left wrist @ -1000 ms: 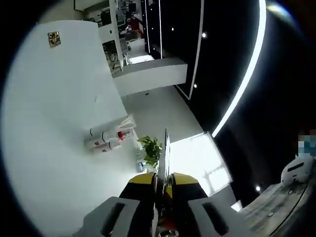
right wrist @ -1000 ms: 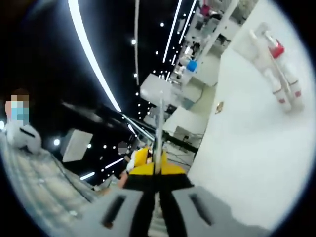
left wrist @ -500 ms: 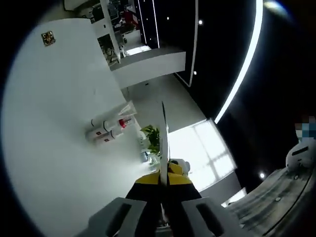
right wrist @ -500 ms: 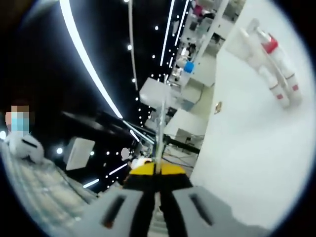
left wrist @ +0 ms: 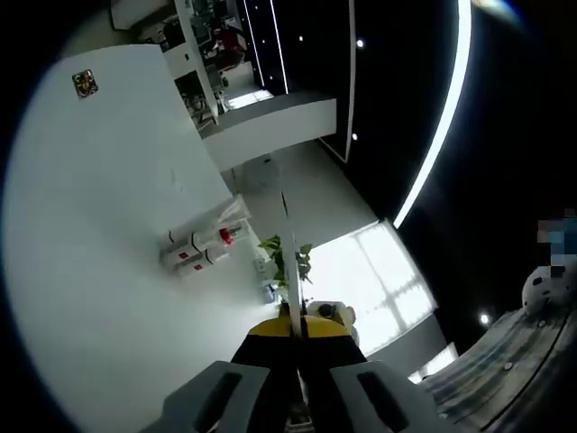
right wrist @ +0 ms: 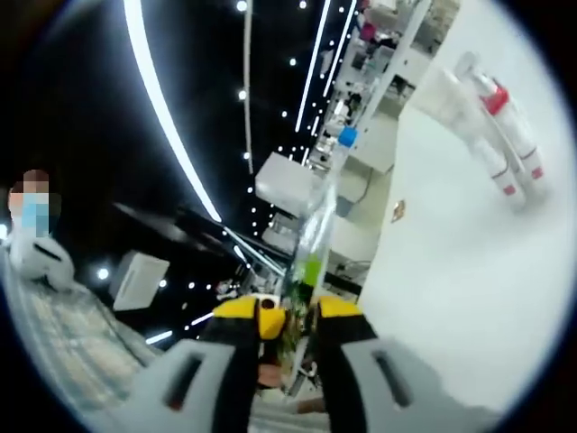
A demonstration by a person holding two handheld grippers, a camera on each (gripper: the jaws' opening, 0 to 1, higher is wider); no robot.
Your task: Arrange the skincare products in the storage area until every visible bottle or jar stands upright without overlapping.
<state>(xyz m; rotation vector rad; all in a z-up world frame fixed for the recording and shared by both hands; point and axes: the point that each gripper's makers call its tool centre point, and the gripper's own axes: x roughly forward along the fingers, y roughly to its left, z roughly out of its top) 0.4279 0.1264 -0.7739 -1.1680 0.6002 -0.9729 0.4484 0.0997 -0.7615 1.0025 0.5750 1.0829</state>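
Observation:
A small cluster of white skincare bottles [left wrist: 196, 253] with red labels, one red-capped, sits on the white table [left wrist: 99, 271], well to the left of my left gripper [left wrist: 288, 225]. That gripper is shut, its jaws pressed into one thin line and holding nothing. In the right gripper view the same bottles [right wrist: 505, 135] sit far off at the upper right on the white table [right wrist: 451, 298]. My right gripper [right wrist: 311, 244] is open, with blurred jaws and a gap between the yellow parts. I cannot tell whether the bottles stand or lie.
A small square tag [left wrist: 86, 83] lies on the table far from the bottles, also seen as the tag [right wrist: 398, 210]. A green plant [left wrist: 284, 260] and a white counter [left wrist: 270, 126] stand beyond the table edge. A person [right wrist: 36, 262] is behind, under a dark ceiling with light strips.
My right gripper's jaws have parted from shut to open. The left gripper stays shut. Both views have shifted a little with the hands; the bottles have not moved.

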